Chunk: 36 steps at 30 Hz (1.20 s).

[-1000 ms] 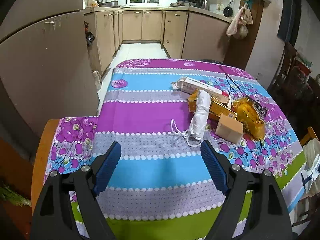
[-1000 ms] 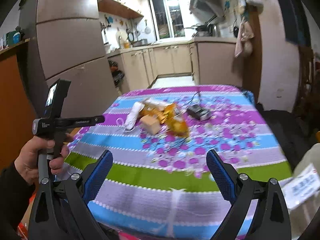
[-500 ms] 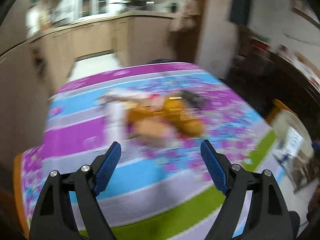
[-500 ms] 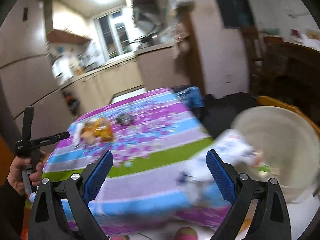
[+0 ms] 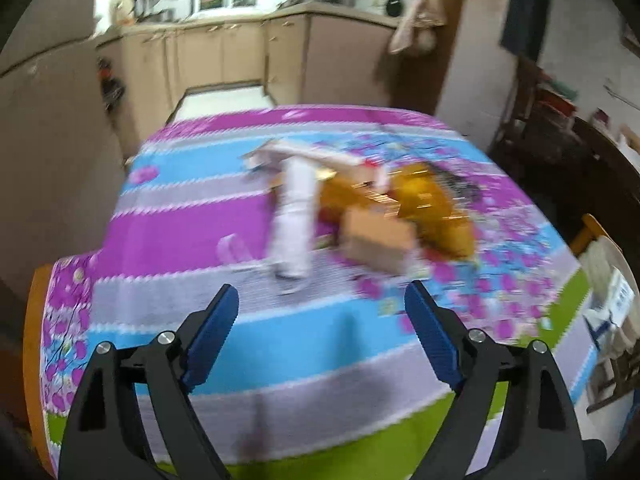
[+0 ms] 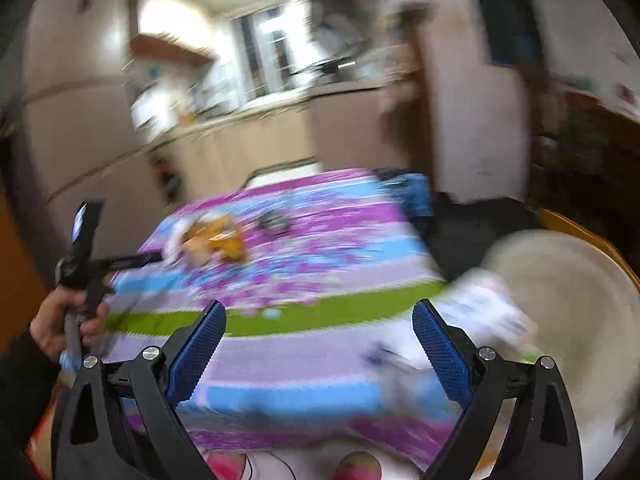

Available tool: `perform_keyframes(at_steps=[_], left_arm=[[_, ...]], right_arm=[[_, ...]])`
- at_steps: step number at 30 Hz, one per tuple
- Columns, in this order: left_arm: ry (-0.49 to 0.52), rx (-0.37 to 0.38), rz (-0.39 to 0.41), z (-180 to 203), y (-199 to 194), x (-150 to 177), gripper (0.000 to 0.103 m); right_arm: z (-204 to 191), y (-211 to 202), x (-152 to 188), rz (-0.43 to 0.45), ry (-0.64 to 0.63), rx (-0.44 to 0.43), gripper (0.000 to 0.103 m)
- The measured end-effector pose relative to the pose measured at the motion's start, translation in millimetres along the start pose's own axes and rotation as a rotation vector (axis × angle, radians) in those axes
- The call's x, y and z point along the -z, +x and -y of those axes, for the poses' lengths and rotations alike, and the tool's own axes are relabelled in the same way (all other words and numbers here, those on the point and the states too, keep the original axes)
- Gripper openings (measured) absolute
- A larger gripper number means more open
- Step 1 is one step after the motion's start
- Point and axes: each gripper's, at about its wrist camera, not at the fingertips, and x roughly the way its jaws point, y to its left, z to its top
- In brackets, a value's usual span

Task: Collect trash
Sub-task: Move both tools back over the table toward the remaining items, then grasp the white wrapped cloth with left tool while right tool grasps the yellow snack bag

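**Both grippers empty, trash heaped mid-counter**

While both views are smeared by blur, the layout still reads. A counter draped in a striped purple, blue, grey and green cloth carries a small heap of trash near its middle. In the left wrist view the heap is made up of a white rolled bag standing nearest the camera, a brown cardboard box just beside it to the right, a yellow crinkled wrapper behind the box, and a long pale carton at the back (finer detail is lost to blur).

The left gripper hangs above the near stripes of the cloth with its blue fingers spread wide and nothing between them; its jaws have just been opening further. The heap lies ahead of it, apart from the fingers.

The right gripper points across the counter's near right corner, its fingers likewise released and empty, having just eased inward slightly. To its right stands a pale round bin, with a blurred white-and-blue bag at its rim. The person's left hand shows at the left edge, gripping the other tool's handle.
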Motion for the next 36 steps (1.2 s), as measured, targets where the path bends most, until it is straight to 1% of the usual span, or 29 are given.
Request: perform_keyframes(at_steps=[1,3,4,6,8,11,13,15,16,17,18,20,22,24,25,26,27,28,31,34,36], left_arm=[[-0.011,0.006,-0.015,-6,4,-2,0.082],[-0.022,0.023,-0.035,-10,13,-7,0.082],[-0.021,0.024,-0.037,-10,15,-8,0.082],[-0.036,0.019,-0.038,-12,20,-13,0.082],[-0.062,0.005,-0.031,-19,25,-20,0.082],[-0.065,-0.013,-0.042,-20,37,-30,0.082],[-0.044,-0.011,-0.054,-18,44,-34,0.082],[-0.015,-0.01,-0.068,-15,51,-38,0.078],[-0.01,-0.012,-0.072,-14,54,-40,0.078],[-0.011,-0.011,-0.075,-15,58,-41,0.077],[-0.017,-0.009,-0.078,-17,60,-41,0.072],[-0.033,-0.006,-0.09,-20,67,-42,0.066],[-0.035,-0.013,-0.08,-20,67,-43,0.063],[-0.041,-0.01,-0.076,-21,67,-44,0.053],[-0.045,-0.009,-0.073,-21,67,-44,0.051],[-0.047,-0.009,-0.072,-21,68,-44,0.042],[-0.048,-0.016,-0.069,-21,68,-44,0.031],[-0.053,-0.018,-0.068,-22,68,-45,0.026],[-0.073,-0.023,-0.056,-25,66,-42,0.025],[-0.098,-0.036,-0.035,-27,59,-40,0.024],[-0.107,-0.043,-0.005,-27,45,-39,0.024]], right_arm=[[-10,14,-8,-0.016,-0.021,-0.031,0.09],[-32,57,-31,-0.052,-0.056,-0.106,0.083],[-38,70,-39,-0.065,-0.06,-0.123,0.081],[-55,110,-61,-0.105,-0.072,-0.163,0.075],[-66,141,-76,-0.145,-0.078,-0.179,0.072],[-76,186,-90,-0.226,-0.076,-0.179,0.059],[-79,215,-97,-0.278,-0.084,-0.151,0.058],[-80,234,-100,-0.319,-0.081,-0.138,0.058],[-80,244,-102,-0.334,-0.081,-0.129,0.058],[-81,249,-103,-0.341,-0.082,-0.128,0.058],[-82,257,-104,-0.352,-0.082,-0.13,0.058],[-83,271,-104,-0.389,-0.094,-0.118,0.057],[-85,282,-102,-0.417,-0.099,-0.102,0.051],[-87,288,-99,-0.426,-0.106,-0.1,0.046],[-88,288,-99,-0.421,-0.112,-0.096,0.046],[-90,288,-99,-0.414,-0.118,-0.09,0.043],[-90,287,-98,-0.407,-0.122,-0.082,0.041],[-91,286,-97,-0.4,-0.128,-0.073,0.04],[-92,276,-90,-0.367,-0.144,-0.047,0.037],[-89,261,-88,-0.316,-0.119,-0.038,0.036],[-88,242,-88,-0.261,-0.099,-0.028,0.035]])
